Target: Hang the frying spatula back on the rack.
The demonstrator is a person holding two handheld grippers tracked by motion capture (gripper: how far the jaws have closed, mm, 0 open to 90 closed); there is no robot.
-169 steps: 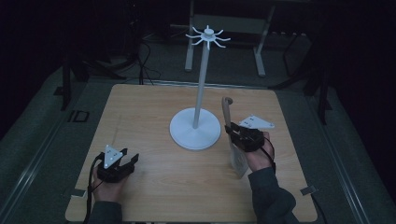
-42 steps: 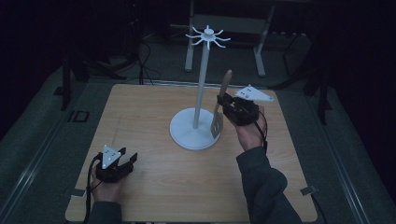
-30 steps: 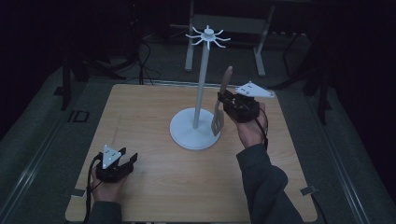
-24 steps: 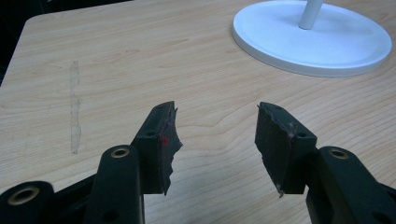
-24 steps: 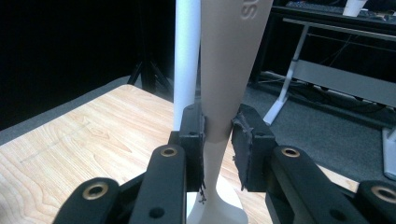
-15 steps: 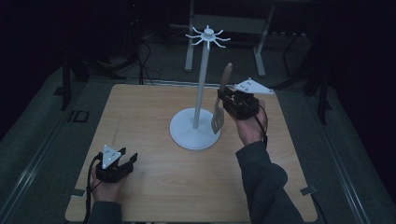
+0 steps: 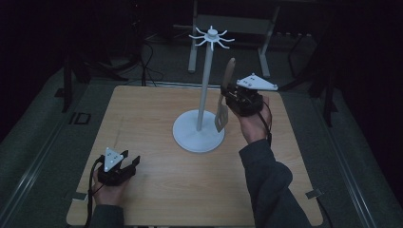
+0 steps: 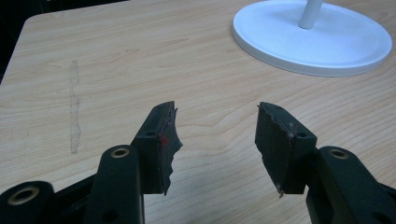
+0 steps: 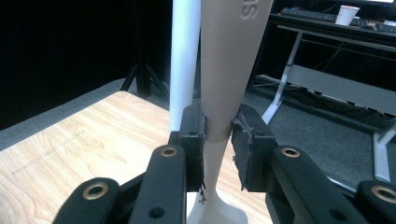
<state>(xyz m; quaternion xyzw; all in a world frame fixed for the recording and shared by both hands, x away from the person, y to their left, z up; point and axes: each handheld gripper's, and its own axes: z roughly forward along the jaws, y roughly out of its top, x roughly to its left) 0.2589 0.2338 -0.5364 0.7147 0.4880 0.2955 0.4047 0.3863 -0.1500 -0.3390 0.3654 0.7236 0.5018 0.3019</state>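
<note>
One beige plastic spatula (image 7: pixel 224 97) is clamped upright in the right gripper (image 7: pixel 231 99), beside one white metal hook stand (image 7: pixel 203 97) on one wooden table (image 7: pixel 157 185). Spread, empty jaws are shown on the left gripper (image 8: pixel 215 140).

The high view is dim, black toward twelve o'clock, while both gripper views are brighter, evenly lit and sharp.

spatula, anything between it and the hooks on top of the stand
Nothing visible does. The spatula, clamped in the right gripper, stands upright right of the pole, apart from it; open air separates its tip from the hooks.
</note>
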